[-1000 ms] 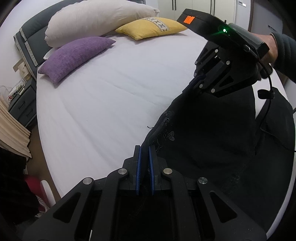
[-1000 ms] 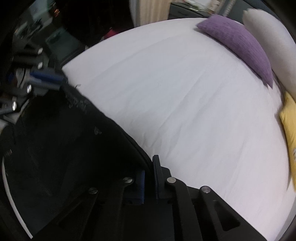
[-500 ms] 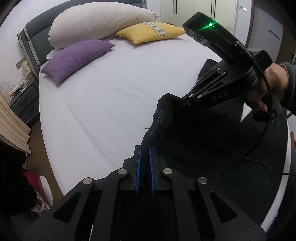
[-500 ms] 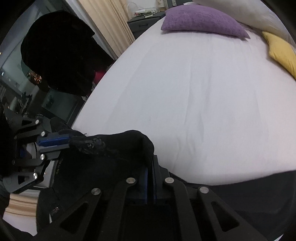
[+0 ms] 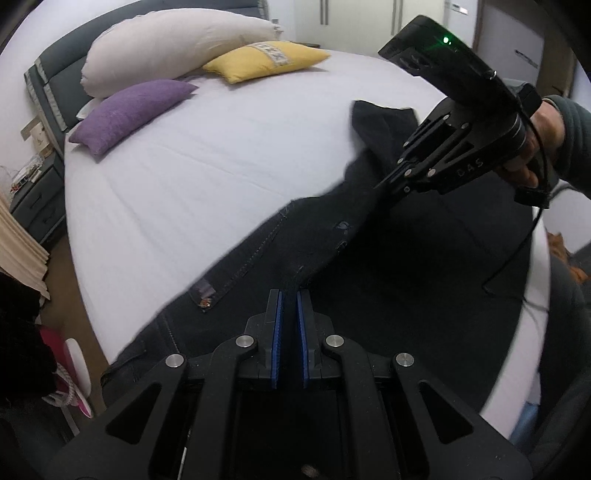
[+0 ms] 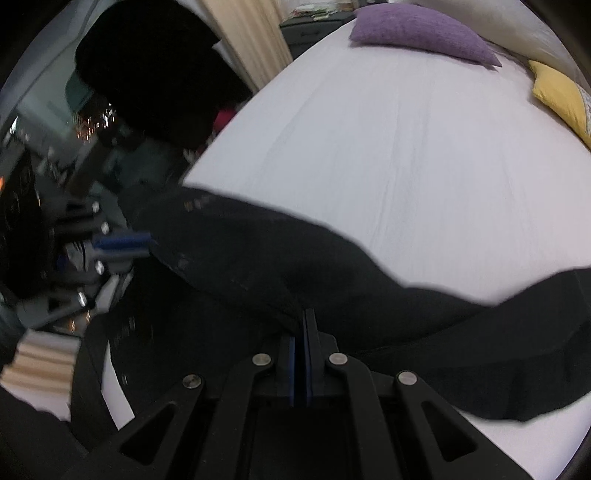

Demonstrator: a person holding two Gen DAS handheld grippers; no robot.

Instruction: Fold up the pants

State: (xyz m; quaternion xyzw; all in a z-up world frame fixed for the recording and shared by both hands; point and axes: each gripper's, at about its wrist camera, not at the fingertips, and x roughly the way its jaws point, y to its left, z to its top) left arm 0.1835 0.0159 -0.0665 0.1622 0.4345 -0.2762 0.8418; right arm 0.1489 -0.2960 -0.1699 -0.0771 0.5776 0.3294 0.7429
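Left tool point(image 5: 289, 295) and right tool point(image 6: 302, 321) — clamped on black pants point(image 5: 321, 236), white bed point(image 5: 207, 155)

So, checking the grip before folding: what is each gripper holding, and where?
Both hold the black fabric pants: left gripper and right gripper each pinch its lifted edge.

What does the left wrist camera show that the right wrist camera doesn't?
Only the left wrist view shows the grey headboard, the wardrobe doors and the person's hand holding the right hand-held gripper. Only the right wrist view shows the left hand-held gripper from outside. Both show the black pants clamped, the white bed, and the purple pillow and yellow pillow.
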